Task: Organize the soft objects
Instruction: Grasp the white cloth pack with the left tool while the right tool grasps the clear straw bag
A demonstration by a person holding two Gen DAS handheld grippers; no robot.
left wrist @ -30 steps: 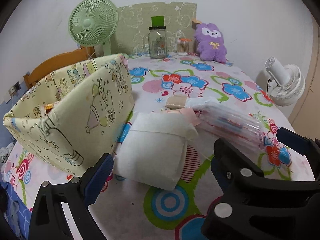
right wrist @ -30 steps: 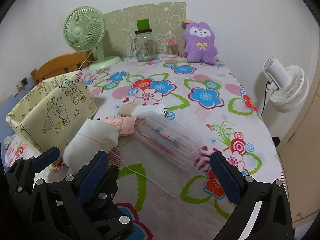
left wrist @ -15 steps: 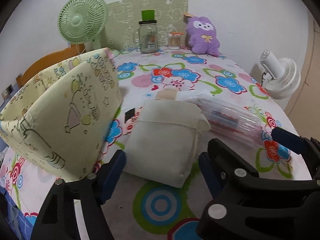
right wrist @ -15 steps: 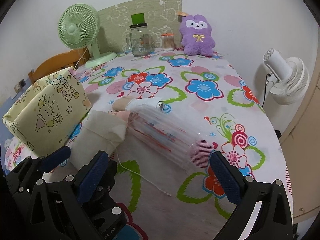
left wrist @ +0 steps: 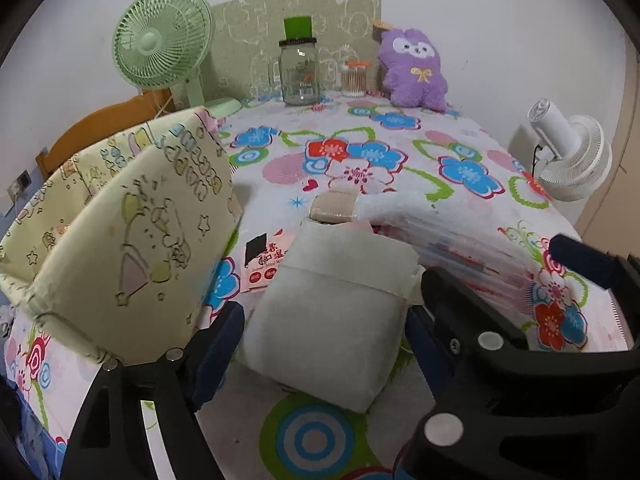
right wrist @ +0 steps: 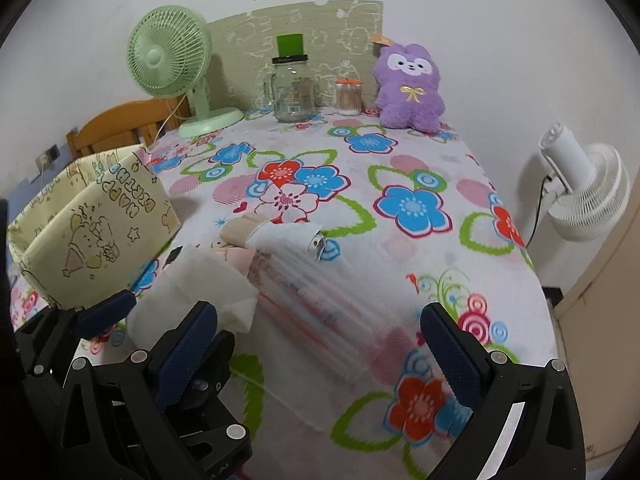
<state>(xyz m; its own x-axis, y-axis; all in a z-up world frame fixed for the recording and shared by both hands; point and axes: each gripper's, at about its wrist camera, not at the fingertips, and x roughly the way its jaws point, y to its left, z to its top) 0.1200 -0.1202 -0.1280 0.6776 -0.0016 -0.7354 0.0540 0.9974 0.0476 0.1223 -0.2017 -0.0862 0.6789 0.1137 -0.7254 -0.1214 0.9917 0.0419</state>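
Near the tabletop's [left wrist: 460,148] left edge stands your yellow fabric bin [left wrist: 132,232]. Just right of it, your left gripper [left wrist: 324,344] straddles the white soft pouch [left wrist: 332,312] by the front edge; its jaws are opening, pads flanking the pouch, not pressing. Further right, your right gripper [right wrist: 320,344] hangs wide open over the clear plastic package [right wrist: 320,292], gripping nothing.

surface: floral table [right wrist: 420,160] | on it: white pouch [left wrist: 332,320], fabric bin [left wrist: 132,248], clear packet [right wrist: 320,300], perhaps wipes [left wrist: 266,264]
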